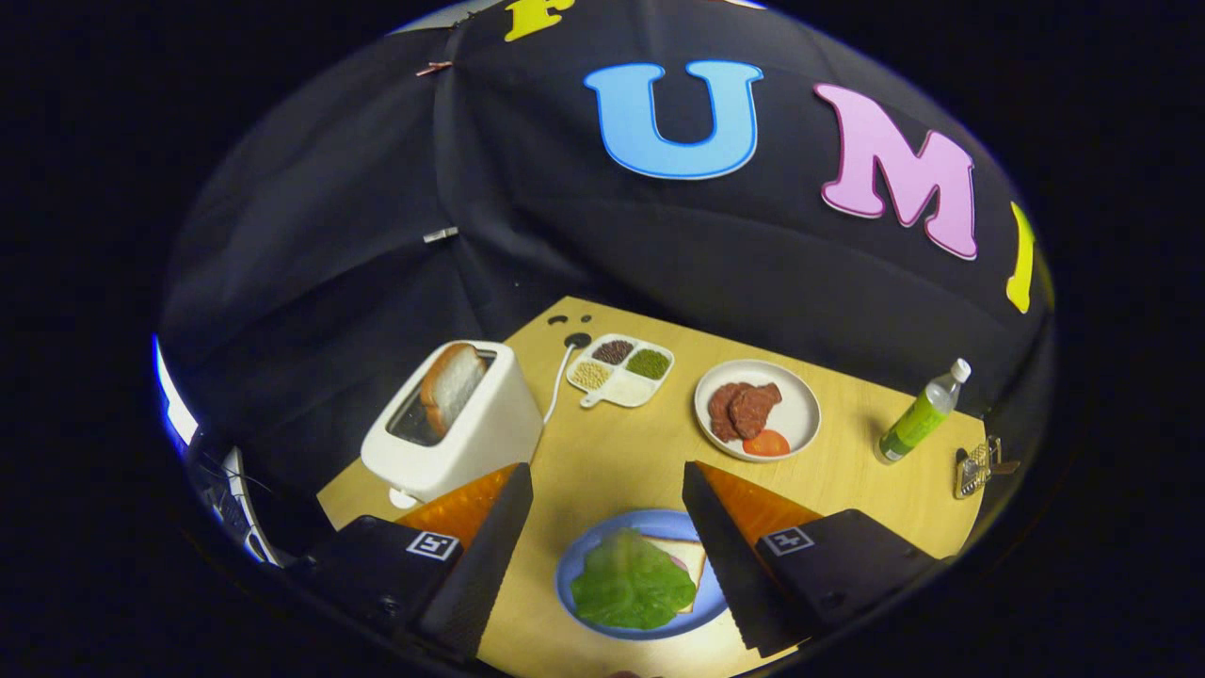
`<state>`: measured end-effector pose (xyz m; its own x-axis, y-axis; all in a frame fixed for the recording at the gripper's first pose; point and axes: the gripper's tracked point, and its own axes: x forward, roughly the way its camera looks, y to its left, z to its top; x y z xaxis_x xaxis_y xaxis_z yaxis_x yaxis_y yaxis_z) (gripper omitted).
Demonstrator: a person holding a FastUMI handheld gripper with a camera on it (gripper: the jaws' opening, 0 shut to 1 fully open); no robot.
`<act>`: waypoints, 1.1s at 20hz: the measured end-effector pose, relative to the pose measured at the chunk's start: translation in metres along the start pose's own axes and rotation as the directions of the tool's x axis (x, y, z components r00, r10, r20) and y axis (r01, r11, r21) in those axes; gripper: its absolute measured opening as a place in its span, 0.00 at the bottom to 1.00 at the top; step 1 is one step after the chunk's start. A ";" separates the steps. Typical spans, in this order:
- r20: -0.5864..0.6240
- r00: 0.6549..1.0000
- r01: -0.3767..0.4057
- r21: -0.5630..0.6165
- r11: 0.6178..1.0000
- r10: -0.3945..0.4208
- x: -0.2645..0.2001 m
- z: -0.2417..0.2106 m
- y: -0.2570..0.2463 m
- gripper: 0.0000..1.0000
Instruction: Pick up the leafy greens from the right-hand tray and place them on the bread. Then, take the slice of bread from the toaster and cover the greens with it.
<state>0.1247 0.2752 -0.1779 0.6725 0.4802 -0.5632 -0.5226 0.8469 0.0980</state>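
Gripper view: gripper [607, 527] has its fingers spread wide and holds nothing, hanging above the blue plate [576, 565], where the lettuce leaf [631, 586] already lies on the bread slice [687, 556], so the greens step looks done. The second bread slice [452, 384] stands upright in the slot of the white toaster [471, 424], beyond the left finger, top edge exposed for a pinch from above. Plate of meat and tomato [795, 414], divided dish of grains [623, 369] and green bottle [918, 416] sit further back on the wooden table [612, 452], out of the likely path.

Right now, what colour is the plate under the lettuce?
Blue, seen in the gripper view: the plate lies between the open gripper fingers, holding lettuce on bread.
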 end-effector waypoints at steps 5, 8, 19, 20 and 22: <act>0.047 0.995 -0.091 -0.032 0.995 0.092 0.020 0.048 0.055 1.00; 0.045 0.990 -0.129 -0.034 0.991 0.130 0.041 0.057 0.086 1.00; -0.094 0.991 -0.102 -0.077 0.992 0.095 0.126 0.013 0.139 1.00; -0.098 0.990 -0.105 -0.083 0.991 0.097 0.129 0.012 0.144 0.98; -0.112 0.989 -0.105 -0.102 0.989 0.094 0.133 0.005 0.149 0.86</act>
<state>0.1384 0.4664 -0.2342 0.5574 0.5287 -0.6402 -0.6414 0.7638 0.0724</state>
